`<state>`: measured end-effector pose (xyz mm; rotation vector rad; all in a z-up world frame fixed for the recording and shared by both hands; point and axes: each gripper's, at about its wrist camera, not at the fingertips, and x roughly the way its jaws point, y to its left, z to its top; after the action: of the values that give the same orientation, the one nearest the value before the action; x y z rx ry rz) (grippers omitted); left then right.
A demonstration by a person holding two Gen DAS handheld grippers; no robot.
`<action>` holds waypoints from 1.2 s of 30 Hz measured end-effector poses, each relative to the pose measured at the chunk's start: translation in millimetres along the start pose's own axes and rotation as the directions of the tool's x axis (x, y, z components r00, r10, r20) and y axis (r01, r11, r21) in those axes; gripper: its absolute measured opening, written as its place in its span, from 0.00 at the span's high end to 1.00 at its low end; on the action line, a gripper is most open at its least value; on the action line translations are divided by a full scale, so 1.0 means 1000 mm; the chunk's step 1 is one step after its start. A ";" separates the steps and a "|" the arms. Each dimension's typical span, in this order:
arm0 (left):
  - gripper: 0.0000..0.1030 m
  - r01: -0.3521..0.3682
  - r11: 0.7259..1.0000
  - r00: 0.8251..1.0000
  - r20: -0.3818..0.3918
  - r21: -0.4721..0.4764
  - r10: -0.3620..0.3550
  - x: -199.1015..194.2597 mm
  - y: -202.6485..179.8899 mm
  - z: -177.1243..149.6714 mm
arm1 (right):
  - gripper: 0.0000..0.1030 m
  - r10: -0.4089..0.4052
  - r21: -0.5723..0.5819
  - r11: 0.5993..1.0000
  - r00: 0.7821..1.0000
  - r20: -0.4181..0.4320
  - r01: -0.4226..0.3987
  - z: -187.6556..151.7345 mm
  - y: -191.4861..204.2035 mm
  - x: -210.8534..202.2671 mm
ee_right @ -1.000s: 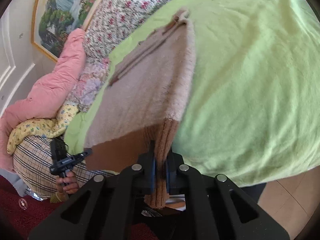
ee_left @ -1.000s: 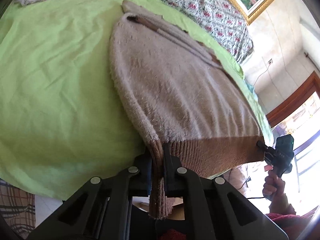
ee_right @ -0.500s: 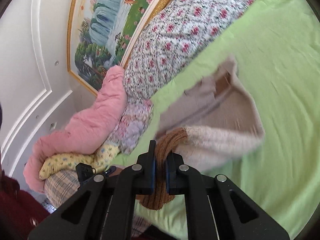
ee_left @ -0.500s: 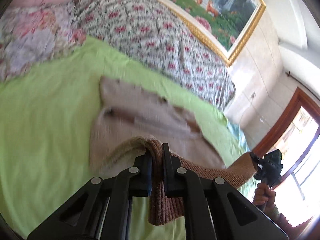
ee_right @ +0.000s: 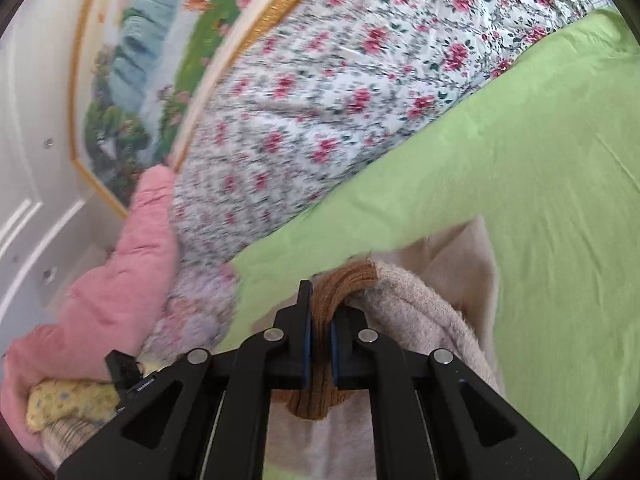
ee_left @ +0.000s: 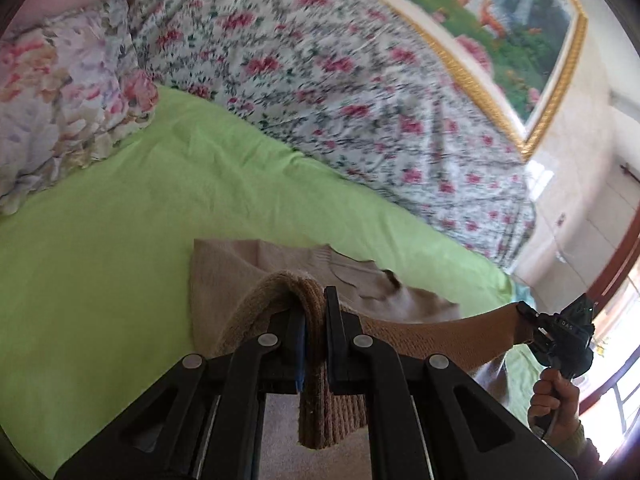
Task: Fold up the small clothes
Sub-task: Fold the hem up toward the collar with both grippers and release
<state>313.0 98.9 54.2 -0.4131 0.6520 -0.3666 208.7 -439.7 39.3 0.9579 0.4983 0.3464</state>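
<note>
**Operator:** Sweater [ee_left: 236,280], left wrist view: my left gripper [ee_left: 314,320] is clenched on one corner of the brown ribbed hem [ee_left: 440,336]. A second ago the garment lay flat on the green sheet [ee_left: 120,240] with the hem at the bed edge. The hem is now lifted and carried toward the collar, stretched taut across to the right gripper [ee_left: 524,314].

**Supervisor:** Right wrist view?

**Operator:** The right gripper [ee_right: 320,328] is clamped on the other hem corner [ee_right: 348,280]. The fuzzy body [ee_right: 440,320] drapes beneath it, doubled over the lower layer on the sheet. The floral quilt [ee_right: 320,100] lies beyond.

**Supervisor:** Task status?

**Operator:** Judged as mid-fold: bottom half over top half. The hem is not yet laid down. Both corners should land level, or the fold will skew.
</note>
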 end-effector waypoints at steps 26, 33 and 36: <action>0.61 0.110 0.971 0.941 -0.336 0.214 -0.033 0.079 -0.073 -0.086 | 0.66 -0.123 -0.201 0.977 0.959 -0.255 0.072 -0.074 0.024 0.055; 0.61 -0.020 0.961 0.942 -0.316 0.275 0.110 0.137 -0.062 -0.058 | 0.66 -0.260 -0.360 0.928 0.858 -0.443 0.096 -0.079 0.026 0.138; 0.63 -0.100 0.965 0.941 -0.293 0.243 0.171 0.159 -0.028 -0.032 | 0.66 -0.313 -0.345 0.924 0.843 -0.436 0.165 -0.052 -0.004 0.171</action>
<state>403.4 -4.8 -35.7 -0.0906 0.9323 -0.3724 323.0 -322.4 -31.5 0.4972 0.9920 0.4196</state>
